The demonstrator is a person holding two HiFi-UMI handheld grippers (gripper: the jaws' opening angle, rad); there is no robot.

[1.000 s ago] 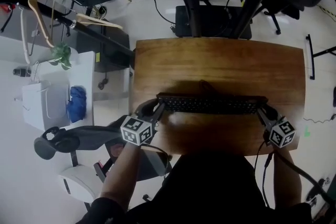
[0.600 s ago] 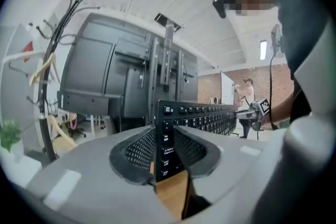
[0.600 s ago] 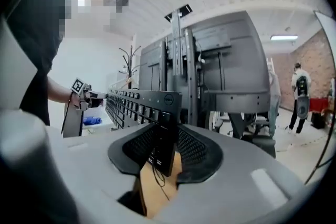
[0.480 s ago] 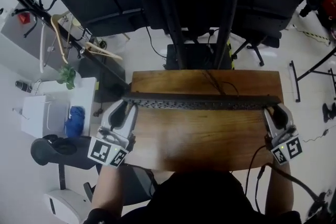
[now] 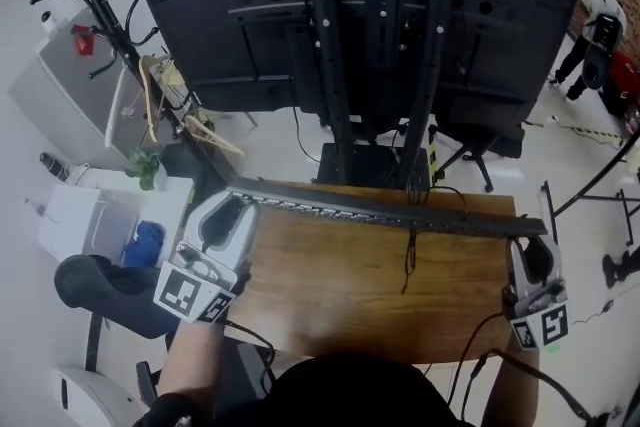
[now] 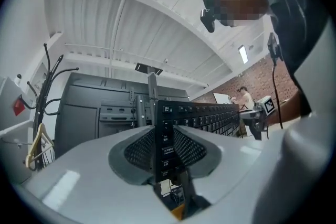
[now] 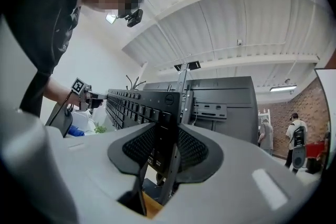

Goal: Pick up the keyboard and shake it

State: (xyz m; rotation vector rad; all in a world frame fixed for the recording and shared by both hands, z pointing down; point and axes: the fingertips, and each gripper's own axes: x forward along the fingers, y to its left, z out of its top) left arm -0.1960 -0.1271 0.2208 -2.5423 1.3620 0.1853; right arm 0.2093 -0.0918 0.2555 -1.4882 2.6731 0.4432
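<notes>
The black keyboard (image 5: 390, 212) hangs high above the wooden table (image 5: 340, 295), seen nearly edge-on, with its cable dangling from the middle. My left gripper (image 5: 240, 200) is shut on the keyboard's left end and my right gripper (image 5: 530, 233) is shut on its right end. In the left gripper view the keyboard (image 6: 202, 115) stands on edge between the ribbed pads (image 6: 137, 148), keys facing the person. The right gripper view shows the keyboard (image 7: 137, 103) clamped the same way between its pads (image 7: 193, 148), the logo corner just above them.
A large black screen stand (image 5: 370, 45) rises behind the table. A coat rack with hangers (image 5: 140, 85), a white box (image 5: 85, 220) and a plant (image 5: 148, 167) are at the left. A black chair (image 5: 100, 285) sits at the lower left. People stand far off at the right.
Both grippers have lifted the keyboard well above the table and rolled it from flat to on edge. The head view has tilted up, showing more of the screen stand.
</notes>
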